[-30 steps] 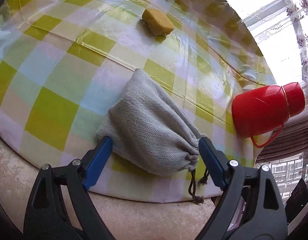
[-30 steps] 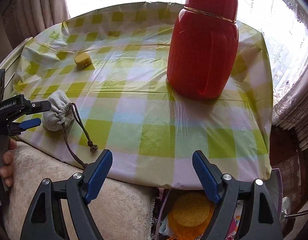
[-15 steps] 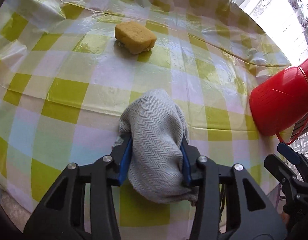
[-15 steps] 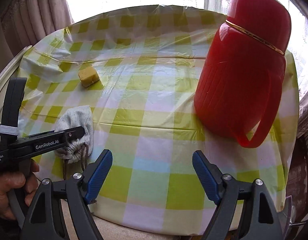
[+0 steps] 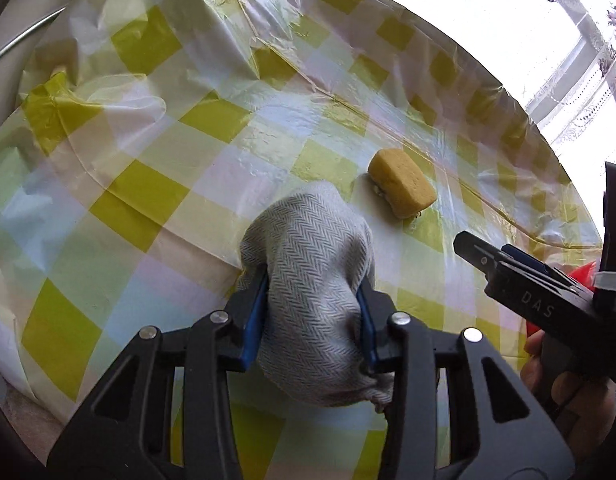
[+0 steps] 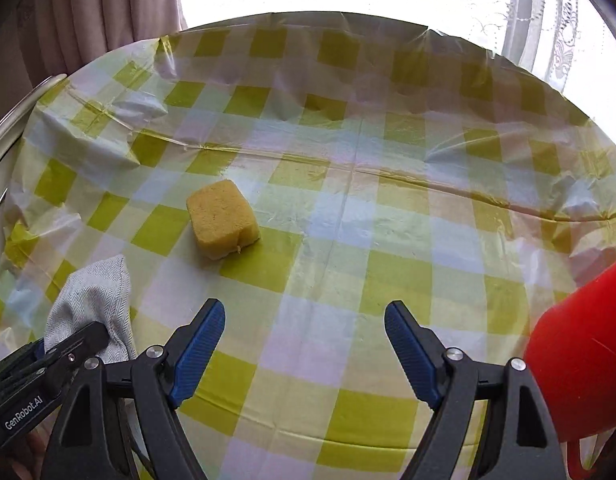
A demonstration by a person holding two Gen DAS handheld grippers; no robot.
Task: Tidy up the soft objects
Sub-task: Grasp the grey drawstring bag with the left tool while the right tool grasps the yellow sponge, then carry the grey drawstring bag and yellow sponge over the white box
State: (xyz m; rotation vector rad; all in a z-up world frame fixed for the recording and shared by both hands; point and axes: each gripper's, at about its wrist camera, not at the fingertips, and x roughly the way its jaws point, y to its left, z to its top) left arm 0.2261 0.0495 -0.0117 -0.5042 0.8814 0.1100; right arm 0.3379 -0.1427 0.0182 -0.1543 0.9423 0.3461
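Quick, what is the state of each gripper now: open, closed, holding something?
Left gripper: jaws have just been closing, now shut on the grey drawstring pouch.
Right gripper: open, holding nothing.

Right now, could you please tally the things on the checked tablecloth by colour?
Grey: 1, the grey herringbone drawstring pouch
Yellow: 1, the yellow rectangular sponge
Red: 1, the red plastic jug
Total: 3
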